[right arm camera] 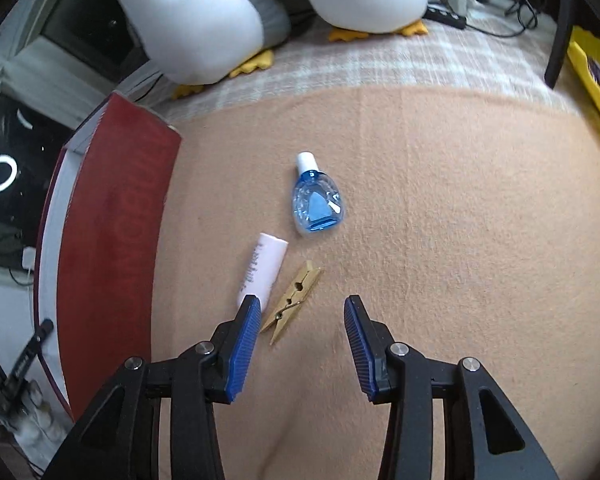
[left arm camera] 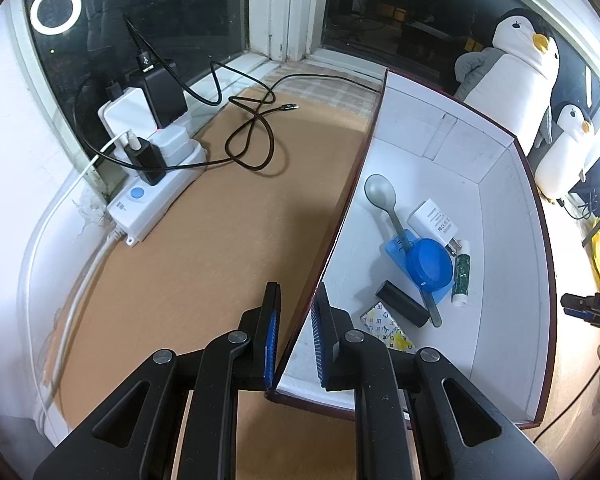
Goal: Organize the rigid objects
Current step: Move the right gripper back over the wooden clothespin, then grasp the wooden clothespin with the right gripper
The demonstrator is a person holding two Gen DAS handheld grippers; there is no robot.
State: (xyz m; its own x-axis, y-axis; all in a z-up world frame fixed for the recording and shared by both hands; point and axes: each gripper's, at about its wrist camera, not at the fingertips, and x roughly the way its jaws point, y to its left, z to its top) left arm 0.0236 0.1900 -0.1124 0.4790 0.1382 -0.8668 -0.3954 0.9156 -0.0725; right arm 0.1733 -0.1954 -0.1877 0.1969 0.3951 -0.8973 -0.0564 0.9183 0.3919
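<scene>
A red box (left arm camera: 508, 248) with a white inside holds a grey spoon (left arm camera: 382, 196), a white charger (left arm camera: 434, 220), a blue round lid (left arm camera: 430, 264), a black cylinder (left arm camera: 402, 303) and a small green tube (left arm camera: 461, 274). My left gripper (left arm camera: 296, 320) straddles the box's left wall, its jaws narrowly apart; whether they pinch the wall I cannot tell. In the right wrist view my right gripper (right arm camera: 302, 316) is open above the tan cloth. A wooden clothespin (right arm camera: 292, 300) lies between its fingertips, a white-pink tube (right arm camera: 262, 270) beside the left finger, a blue bottle (right arm camera: 316, 202) beyond. The box's red outer wall (right arm camera: 108, 240) is left.
A white power strip (left arm camera: 156, 188) with chargers and a black cable (left arm camera: 252, 128) lie on the cloth at the left by the window. Two plush penguins (left arm camera: 516, 68) stand behind the box. A yellow tray (right arm camera: 596, 80) sits at the far right.
</scene>
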